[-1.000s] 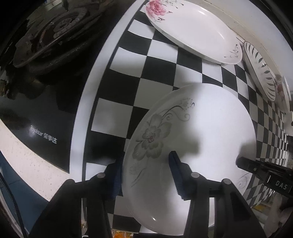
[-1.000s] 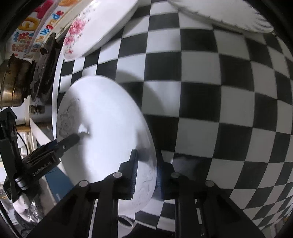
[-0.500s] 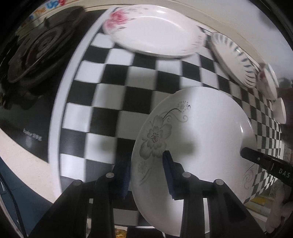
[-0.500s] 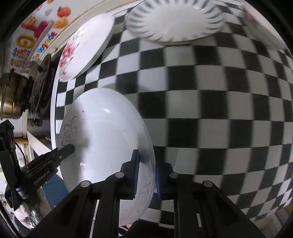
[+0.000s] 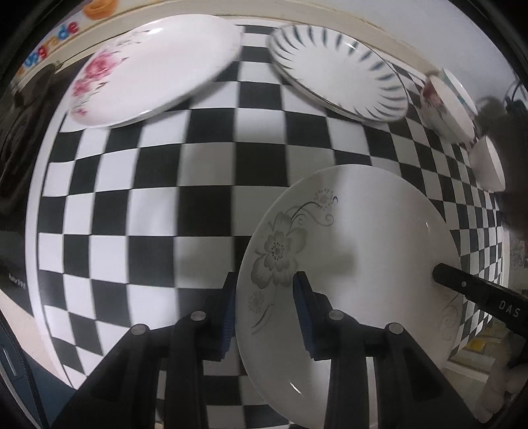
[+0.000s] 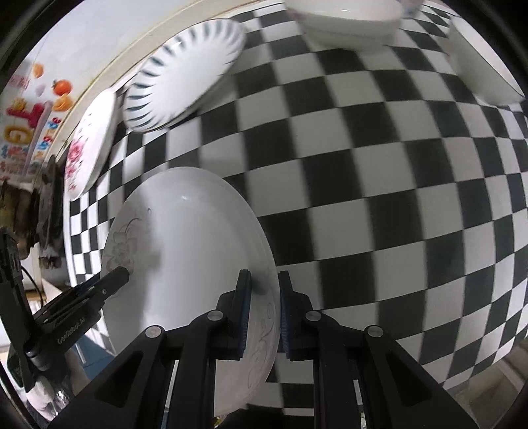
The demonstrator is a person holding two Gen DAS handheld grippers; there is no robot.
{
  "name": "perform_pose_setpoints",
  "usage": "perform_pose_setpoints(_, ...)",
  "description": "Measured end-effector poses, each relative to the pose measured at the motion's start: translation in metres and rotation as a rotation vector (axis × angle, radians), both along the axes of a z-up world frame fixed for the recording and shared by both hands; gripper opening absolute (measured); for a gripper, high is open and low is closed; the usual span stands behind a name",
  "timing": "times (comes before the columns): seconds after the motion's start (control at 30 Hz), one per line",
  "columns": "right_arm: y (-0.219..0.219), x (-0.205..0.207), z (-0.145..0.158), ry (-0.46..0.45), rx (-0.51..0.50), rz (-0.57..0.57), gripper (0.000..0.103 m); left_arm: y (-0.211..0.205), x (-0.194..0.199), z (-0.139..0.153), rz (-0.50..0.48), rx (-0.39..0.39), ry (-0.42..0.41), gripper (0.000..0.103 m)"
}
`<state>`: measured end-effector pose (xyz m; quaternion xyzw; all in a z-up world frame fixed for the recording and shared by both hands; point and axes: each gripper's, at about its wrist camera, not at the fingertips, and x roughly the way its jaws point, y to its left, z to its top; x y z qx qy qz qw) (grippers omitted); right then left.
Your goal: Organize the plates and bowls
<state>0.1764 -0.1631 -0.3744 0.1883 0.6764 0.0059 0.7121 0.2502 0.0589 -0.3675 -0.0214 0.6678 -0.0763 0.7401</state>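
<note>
A white plate with a grey flower [image 5: 356, 250] hangs above the checkered counter, held from both sides. My left gripper [image 5: 265, 283] is shut on its rim by the flower. My right gripper [image 6: 264, 280] is shut on the opposite rim of the same grey-flower plate [image 6: 184, 250], and its finger shows in the left wrist view as a black bar at the right. At the back lie a pink-rose plate [image 5: 148, 69], a blue-striped plate [image 5: 340, 79] and a rose-patterned bowl [image 5: 445, 102]. A plain white bowl [image 5: 488, 165] sits to the right.
The black-and-white checkered cloth [image 5: 165, 184] covers the counter up to the back wall. A dark stove [image 6: 49, 198] lies at the left edge in the right wrist view. A white bowl [image 6: 349, 19] stands at the top there, another white dish [image 6: 485, 59] at the upper right.
Both grippers have carried the grey-flower plate to the right along the counter, away from the stove. The striped plate and bowls have come into view. The left jaws narrowed on the rim.
</note>
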Motion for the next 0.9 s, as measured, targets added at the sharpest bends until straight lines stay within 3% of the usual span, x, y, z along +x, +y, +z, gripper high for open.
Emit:
perform_pose_setpoints(0.2, -0.022, -0.002, 0.001, -0.024, -0.006, -0.022, 0.018, -0.013, 0.001, -0.010, -0.022, 0.021, 0.008, 0.030)
perform_pose_setpoints(0.6, -0.022, -0.008, -0.014, 0.000, -0.012, -0.024, 0.023, -0.031, 0.012, -0.018, -0.028, 0.031, -0.003, 0.031)
perform_pose_setpoints(0.7, -0.021, -0.008, -0.008, 0.009, -0.029, -0.028, 0.023, -0.019, 0.011, -0.003, -0.005, 0.034, -0.029, 0.031)
perform_pose_setpoints(0.83, -0.022, -0.011, 0.024, -0.022, -0.064, -0.034, 0.024, 0.007, 0.004, 0.037, 0.044, 0.051, -0.117, 0.031)
perform_pose_setpoints(0.9, -0.017, -0.009, 0.042, -0.045, -0.063, -0.021, 0.035, 0.025, 0.000, 0.060, 0.095, 0.030, -0.158, 0.031)
